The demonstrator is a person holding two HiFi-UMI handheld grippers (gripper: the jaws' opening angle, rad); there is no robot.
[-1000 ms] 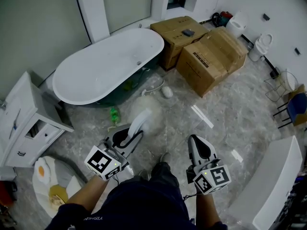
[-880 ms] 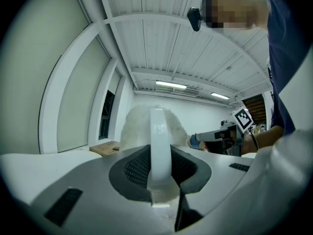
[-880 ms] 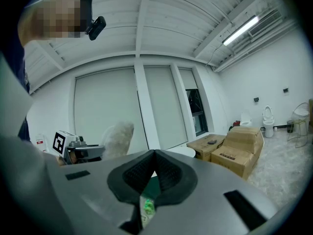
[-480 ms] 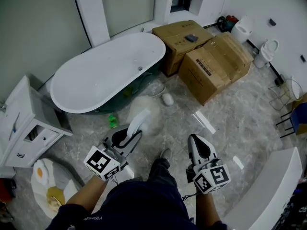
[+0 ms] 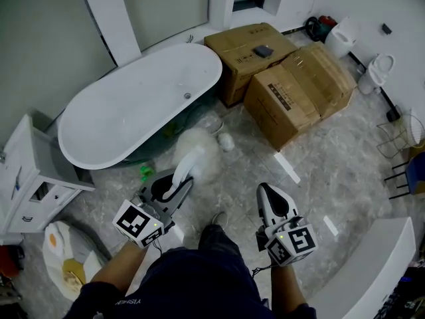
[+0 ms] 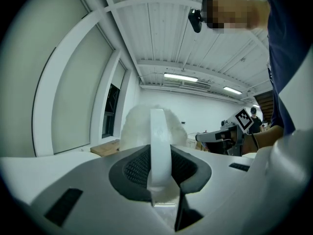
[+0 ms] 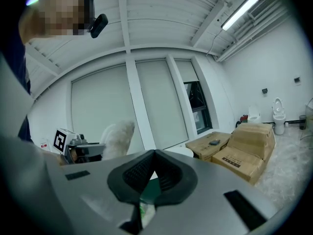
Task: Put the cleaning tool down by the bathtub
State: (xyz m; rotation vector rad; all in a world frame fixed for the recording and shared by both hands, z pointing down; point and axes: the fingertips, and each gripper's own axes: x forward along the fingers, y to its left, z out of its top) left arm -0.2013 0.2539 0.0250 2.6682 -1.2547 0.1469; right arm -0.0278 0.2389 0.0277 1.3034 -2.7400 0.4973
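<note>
left gripper (image 6: 159,175) | jaws closed on cleaning tool (image 6: 159,141) handle; fluffy white head (image 6: 137,126) beyond | right gripper (image 6: 205,137) at right

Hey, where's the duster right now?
Head view, lower left: the duster is clamped in the left claw, its fluffy head over the floor just short of the bathtub.

cardboard boxes (image 5: 305,92): two, side by side | white cabinet (image 5: 26,178): left edge | toilet (image 5: 383,68): right wall | green bottle (image 5: 147,172): floor

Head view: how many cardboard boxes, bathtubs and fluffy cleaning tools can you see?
Cardboard boxes: 2
Bathtub: 1
Cleaning tool: 1
Total: 4
</note>
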